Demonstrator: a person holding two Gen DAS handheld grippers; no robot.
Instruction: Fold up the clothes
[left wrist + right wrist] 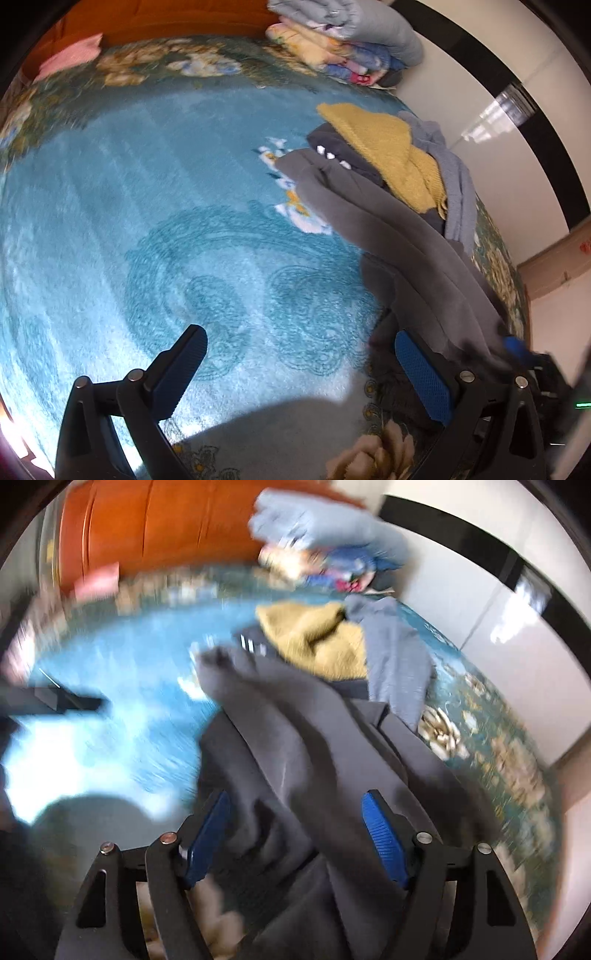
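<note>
Bed [110, 229] mostly bare, blue blanket. Clothes pile [388, 162] far right. Grey garment [295, 757] trails from pile to near right edge. Step looks like laying it out for folding. Right gripper [295, 834] jaws wide, cloth between, unpressed. Left gripper [299, 373] jaws wide, empty. Next: grab edges, spread flat. Right view blurred; garment type unclear.

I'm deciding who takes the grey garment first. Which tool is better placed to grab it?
Probably the right tool: its jaws stand open with the grey garment lying right between them. The left tool is open over bare blue blanket, the garment only at its right finger.
</note>
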